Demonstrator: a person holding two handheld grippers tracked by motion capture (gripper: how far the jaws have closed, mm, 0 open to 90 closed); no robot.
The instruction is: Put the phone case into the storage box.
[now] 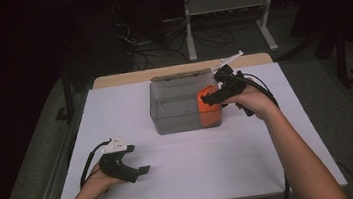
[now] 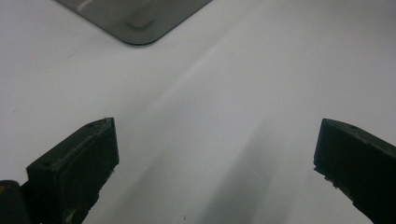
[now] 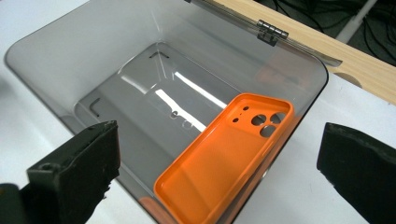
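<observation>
Fingers apart on both grippers, right gripper view reveals orange phone case (image 3: pixel 224 163) camera cutouts.

Dim room, dark at the back and sides. White table top (image 1: pixel 188 178) lit from above, with a pale wooden strip (image 1: pixel 127 78) along its far edge. Grey floor (image 1: pixel 25 162) around the table. Beyond it, a white metal frame (image 1: pixel 226 3) with a low shelf, standing on two legs. Black cables (image 1: pixel 145 45) tangled on the floor beside that frame. Dark stand feet (image 1: pixel 350 77) at the right, another (image 1: pixel 67 109) at the left.
</observation>
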